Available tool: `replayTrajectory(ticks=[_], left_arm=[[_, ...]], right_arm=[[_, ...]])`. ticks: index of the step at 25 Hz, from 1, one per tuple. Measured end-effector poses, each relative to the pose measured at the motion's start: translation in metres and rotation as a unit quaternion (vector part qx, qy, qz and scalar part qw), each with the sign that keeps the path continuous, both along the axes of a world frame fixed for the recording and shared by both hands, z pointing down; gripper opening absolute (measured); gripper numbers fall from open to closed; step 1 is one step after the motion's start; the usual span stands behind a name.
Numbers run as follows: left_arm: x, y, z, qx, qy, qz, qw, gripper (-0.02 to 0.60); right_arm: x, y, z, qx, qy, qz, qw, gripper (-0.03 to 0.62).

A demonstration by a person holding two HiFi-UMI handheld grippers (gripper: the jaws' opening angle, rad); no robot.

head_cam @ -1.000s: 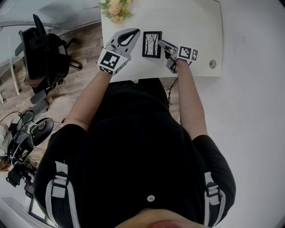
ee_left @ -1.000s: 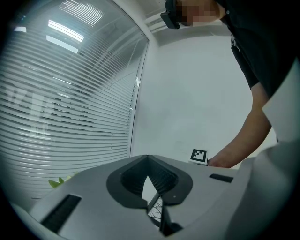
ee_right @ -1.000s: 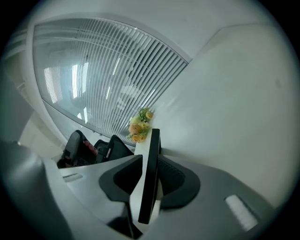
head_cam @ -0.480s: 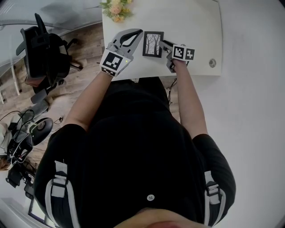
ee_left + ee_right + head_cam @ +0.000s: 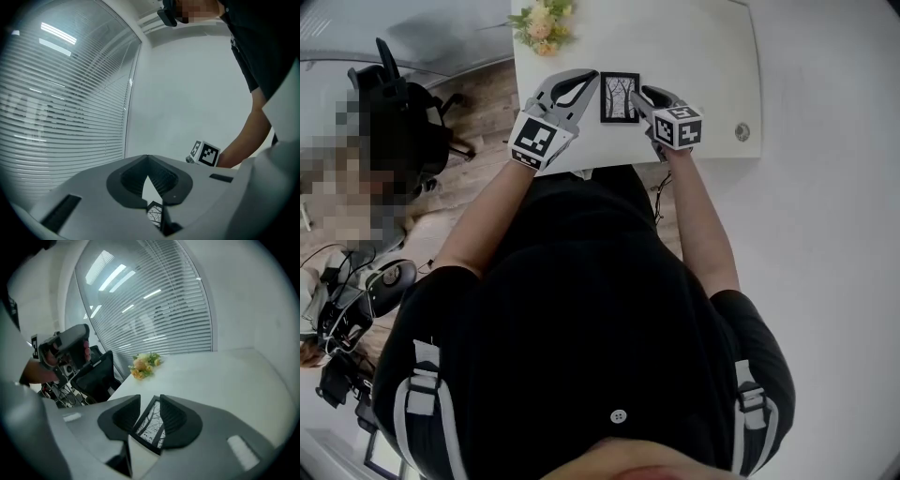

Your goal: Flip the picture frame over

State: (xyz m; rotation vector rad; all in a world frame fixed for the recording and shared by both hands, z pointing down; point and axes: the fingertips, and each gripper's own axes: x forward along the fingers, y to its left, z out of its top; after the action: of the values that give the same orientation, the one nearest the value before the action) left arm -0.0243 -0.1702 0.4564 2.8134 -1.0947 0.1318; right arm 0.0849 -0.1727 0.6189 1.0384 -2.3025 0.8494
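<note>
A black picture frame (image 5: 620,97) with a tree print lies face up near the white table's (image 5: 703,56) front edge. My right gripper (image 5: 643,97) reaches over its right edge. In the right gripper view the frame (image 5: 151,426) stands slanted between the two pads, which touch it on both sides. Those jaws have just been opening a little, with the frame still between them. My left gripper (image 5: 592,79) is shut, its tips at the frame's upper left corner. A bit of the frame (image 5: 154,214) shows through the gap below the left gripper's closed tips.
A bunch of yellow and peach flowers (image 5: 542,23) lies at the table's far left corner. A small round fitting (image 5: 742,132) sits near the front right corner. A black office chair (image 5: 403,122) and cables stand on the wooden floor to the left.
Both grippers have risen and closed in on the frame. The right gripper has rolled, so its marker cube shows other faces, and its fingers now lie over the frame's right edge.
</note>
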Motion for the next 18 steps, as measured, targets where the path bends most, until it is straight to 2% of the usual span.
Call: replayTrajectory(ticks=[6, 9, 12, 18], left_arm=[[-0.001, 0.015, -0.018, -0.007, 0.005, 0.015, 0.9999, 0.003], [0.002, 0.021, -0.036, 0.001, 0.016, 0.021, 0.9997, 0.003], [0.008, 0.026, -0.047, 0.009, 0.011, 0.031, 0.9994, 0.003], [0.016, 0.034, -0.066, 0.019, 0.016, 0.048, 0.9985, 0.003]], right_arm=[[-0.005, 0.014, -0.081, 0.1, -0.045, 0.016, 0.994, 0.127], [-0.008, 0.021, -0.124, 0.152, -0.068, 0.024, 0.986, 0.109], [-0.011, 0.029, -0.161, 0.202, -0.08, 0.023, 0.976, 0.076], [-0.011, 0.045, -0.208, 0.264, -0.081, 0.016, 0.961, 0.032]])
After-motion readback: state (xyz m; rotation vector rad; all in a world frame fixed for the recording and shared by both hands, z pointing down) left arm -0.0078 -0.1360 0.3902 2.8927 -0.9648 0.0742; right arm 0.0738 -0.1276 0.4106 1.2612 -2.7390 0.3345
